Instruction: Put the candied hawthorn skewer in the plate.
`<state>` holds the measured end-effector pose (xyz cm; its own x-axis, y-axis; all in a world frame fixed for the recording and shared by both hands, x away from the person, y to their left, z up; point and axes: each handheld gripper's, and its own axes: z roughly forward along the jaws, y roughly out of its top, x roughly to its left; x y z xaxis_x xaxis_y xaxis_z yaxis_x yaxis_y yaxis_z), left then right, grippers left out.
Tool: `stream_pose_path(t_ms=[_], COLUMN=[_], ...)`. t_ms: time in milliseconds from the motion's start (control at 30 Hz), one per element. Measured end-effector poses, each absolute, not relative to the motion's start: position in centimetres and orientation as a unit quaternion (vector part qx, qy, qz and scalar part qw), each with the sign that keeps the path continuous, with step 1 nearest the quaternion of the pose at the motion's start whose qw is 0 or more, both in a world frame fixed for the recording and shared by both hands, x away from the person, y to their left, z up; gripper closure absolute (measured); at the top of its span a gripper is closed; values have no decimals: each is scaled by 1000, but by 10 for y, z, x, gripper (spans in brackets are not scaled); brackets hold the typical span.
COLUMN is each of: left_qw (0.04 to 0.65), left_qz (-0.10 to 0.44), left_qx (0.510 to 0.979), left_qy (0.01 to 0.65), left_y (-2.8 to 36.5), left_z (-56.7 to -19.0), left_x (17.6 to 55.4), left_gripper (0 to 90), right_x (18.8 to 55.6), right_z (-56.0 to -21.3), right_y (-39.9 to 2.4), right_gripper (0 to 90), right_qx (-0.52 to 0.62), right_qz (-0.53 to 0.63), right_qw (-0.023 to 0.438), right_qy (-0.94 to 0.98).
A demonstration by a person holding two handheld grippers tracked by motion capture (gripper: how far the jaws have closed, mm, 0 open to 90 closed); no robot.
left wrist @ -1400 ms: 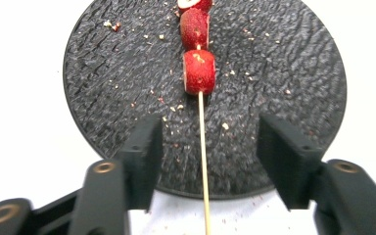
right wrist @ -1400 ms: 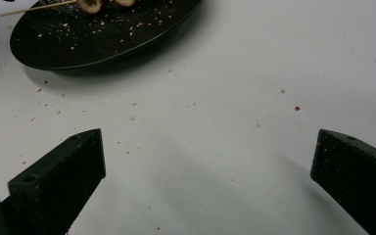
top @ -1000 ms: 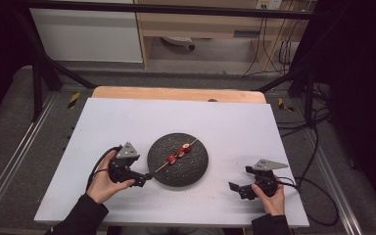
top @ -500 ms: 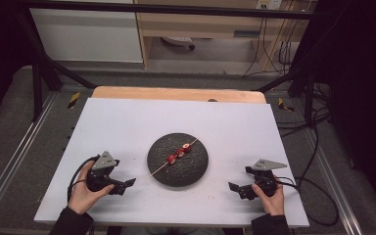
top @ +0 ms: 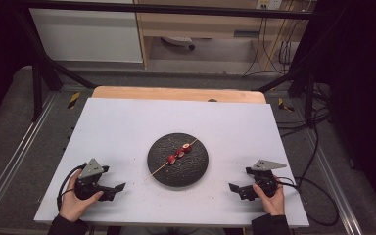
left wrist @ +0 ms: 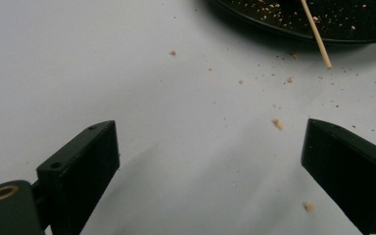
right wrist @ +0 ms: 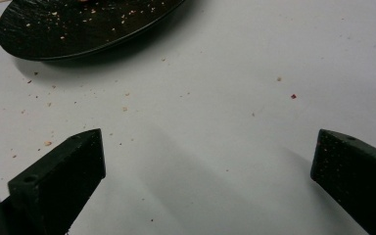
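Observation:
A round black plate (top: 194,169) lies in the middle of the white table. On it rests a wooden skewer (top: 159,169) threaded with red pieces (top: 180,152), its bare end sticking out over the plate's front-left rim. My left gripper (top: 113,190) sits near the front-left of the table, open, well clear of the plate. My right gripper (top: 239,190) rests at the front right, also open. In the left gripper view the plate edge (left wrist: 254,19) and skewer tip (left wrist: 319,38) lie beyond the wide-spread jaws. The right gripper view has the plate (right wrist: 78,29) at upper left.
The white table top (top: 127,127) carries scattered crumbs around the plate. A wooden strip (top: 176,94) runs along its far edge. Black frame bars and cables stand around the table, with cables on the floor at the right.
My left gripper has drawn back from the plate's left rim to the front-left of the table. The right gripper has stayed where it was.

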<state>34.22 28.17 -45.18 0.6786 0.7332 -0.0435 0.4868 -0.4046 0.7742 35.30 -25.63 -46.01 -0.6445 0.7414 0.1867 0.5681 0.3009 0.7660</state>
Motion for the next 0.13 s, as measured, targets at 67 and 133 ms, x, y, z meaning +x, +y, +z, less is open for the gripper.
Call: stream_pose_path(t_ms=[67, 133], left_qw=[402, 403], left_qz=[156, 153], left_qx=[822, 822], left_qy=[372, 372], left_y=[282, 282], left_z=[-452, -452], left_x=[342, 343], left_gripper=[69, 69], right_x=[353, 353], right_z=[-460, -460], right_y=[-256, -256], right_gripper=[5, 5], right_qx=[410, 410], right_qz=[426, 425], right_qw=[101, 99], right_qy=[800, 801])
